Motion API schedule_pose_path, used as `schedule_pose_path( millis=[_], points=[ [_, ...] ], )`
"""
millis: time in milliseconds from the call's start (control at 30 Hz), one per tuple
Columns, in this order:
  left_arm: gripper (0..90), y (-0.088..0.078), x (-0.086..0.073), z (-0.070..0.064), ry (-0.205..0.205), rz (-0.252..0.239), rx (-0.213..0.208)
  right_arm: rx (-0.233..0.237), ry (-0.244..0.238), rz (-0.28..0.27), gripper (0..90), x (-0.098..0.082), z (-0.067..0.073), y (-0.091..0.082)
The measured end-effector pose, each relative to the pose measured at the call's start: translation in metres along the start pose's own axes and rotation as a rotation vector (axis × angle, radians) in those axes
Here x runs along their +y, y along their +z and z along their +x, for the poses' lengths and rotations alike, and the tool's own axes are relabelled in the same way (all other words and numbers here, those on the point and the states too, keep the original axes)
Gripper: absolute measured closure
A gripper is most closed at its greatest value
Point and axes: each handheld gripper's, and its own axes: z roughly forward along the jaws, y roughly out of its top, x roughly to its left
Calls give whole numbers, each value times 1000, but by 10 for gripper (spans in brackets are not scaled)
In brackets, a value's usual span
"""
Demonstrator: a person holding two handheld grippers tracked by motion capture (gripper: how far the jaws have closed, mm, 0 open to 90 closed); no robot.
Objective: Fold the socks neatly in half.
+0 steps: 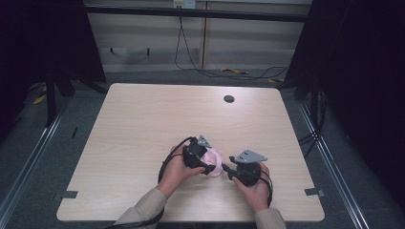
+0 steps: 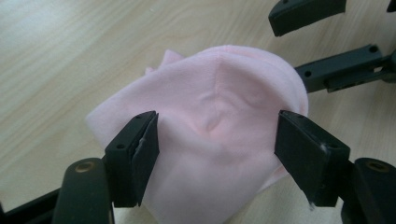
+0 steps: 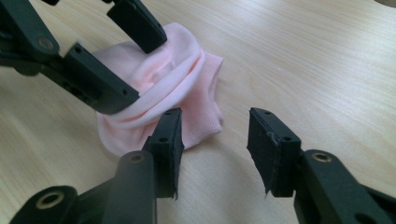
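The left hand-held gripper (image 2: 217, 140) is released around the pink sock (image 2: 210, 126) on the tabletop (image 2: 56, 56); the right hand-held gripper (image 3: 215, 140) is released beside it.

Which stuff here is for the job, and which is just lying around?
For the job:
- soft pink cloth sock
- left gripper
- right gripper

Just lying about:
- black cable on the floor
- grey tape on the table edge
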Motion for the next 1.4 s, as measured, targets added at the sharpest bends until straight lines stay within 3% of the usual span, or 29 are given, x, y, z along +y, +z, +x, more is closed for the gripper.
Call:
schedule_pose_path(
  millis=[133,233,367,533,600,900,1067,1200,1400],
  points=[
    [276,-12,-1,7,-26,-43,7,5,8,-3,531,0,-2,0],
    [300,-22,-3,15,-47,-77,50,8,2,-1,524,2,-3,2],
    [359,-26,-8,23,-41,-42,58,-5,-13,17,514,5,-6,7],
    [357,-28,-14,26,-55,-51,67,-24,-34,42,512,9,-10,13],
    [343,-32,-18,28,-54,-54,71,-34,-41,62,505,9,-15,18],
    [268,-46,-41,36,-47,-59,81,-45,-32,57,467,15,-22,30],
    [252,-53,-50,38,-59,-81,83,-38,-21,40,416,14,-23,28],
    [237,-54,-57,39,-59,-72,89,-18,0,29,376,9,-23,22],
    [224,-56,-62,42,-70,-91,87,7,-5,27,324,6,-23,14]
  ],
)
